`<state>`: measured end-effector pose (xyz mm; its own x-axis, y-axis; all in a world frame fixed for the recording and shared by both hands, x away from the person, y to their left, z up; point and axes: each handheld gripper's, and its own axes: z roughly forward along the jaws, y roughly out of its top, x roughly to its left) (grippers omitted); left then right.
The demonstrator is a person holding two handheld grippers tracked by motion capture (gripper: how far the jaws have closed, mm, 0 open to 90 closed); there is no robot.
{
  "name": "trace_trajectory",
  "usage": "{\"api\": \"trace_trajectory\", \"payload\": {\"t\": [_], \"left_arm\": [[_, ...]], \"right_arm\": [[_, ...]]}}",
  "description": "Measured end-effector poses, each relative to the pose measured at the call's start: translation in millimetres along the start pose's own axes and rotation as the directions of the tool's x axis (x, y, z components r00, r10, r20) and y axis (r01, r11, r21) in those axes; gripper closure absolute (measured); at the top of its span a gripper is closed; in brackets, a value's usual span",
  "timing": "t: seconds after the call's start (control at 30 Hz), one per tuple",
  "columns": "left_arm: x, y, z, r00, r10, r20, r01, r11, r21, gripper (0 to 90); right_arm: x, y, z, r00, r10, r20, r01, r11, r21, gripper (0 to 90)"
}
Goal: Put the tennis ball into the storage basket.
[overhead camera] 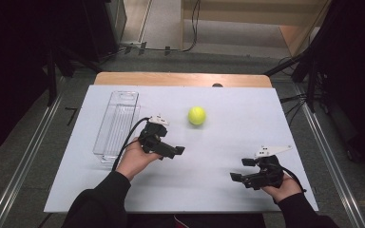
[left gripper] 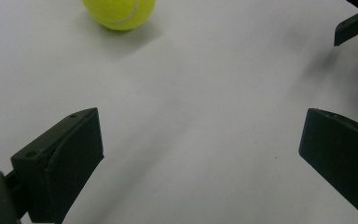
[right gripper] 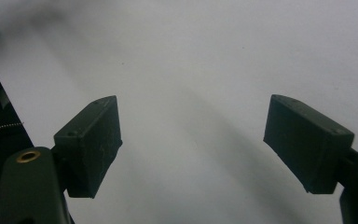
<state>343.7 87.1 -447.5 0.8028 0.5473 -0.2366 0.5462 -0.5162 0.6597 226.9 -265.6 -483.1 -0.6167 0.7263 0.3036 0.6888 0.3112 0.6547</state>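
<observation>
Both hand-held grippers wide, empty, over the white bench (overhead camera: pixel 218 190).
Ball (overhead camera: pixel 196 115) sits on the bench mid-far, just right of the clear bin (overhead camera: pixel 116 124), apart from it. Left hand-held gripper (overhead camera: pixel 173 151) near the ball, not touching, jaws spread wide; ball (left gripper: pixel 119 13) at top of its view. Right hand-held gripper (overhead camera: pixel 242 169) at near right, well apart from the ball, jaws wide too.

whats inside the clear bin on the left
The clear bin looks empty in the high view: only its ribbed floor and the white table show through. Its near end, by the left tongs and their cable, is partly hidden.
</observation>
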Motion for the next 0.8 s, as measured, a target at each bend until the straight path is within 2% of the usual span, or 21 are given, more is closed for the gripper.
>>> {"api": "trace_trajectory", "payload": {"t": [0.53,0.8], "left_arm": [[6.6,25.3,3.3,0.9999,0.007,-0.009,-0.007,0.9998,0.016,0.0],[9.8,40.0,8.6,1.0,0.006,0.005,-0.006,0.9998,0.021,0.1]], "right_arm": [[-1.2,-0.3,-2.1,1.0,0.002,0.003,-0.002,1.0,-0.005,16.9],[-0.8,-0.3,-1.9,1.0,0.0,0.002,0.0,1.0,-0.002,16.9]]}}
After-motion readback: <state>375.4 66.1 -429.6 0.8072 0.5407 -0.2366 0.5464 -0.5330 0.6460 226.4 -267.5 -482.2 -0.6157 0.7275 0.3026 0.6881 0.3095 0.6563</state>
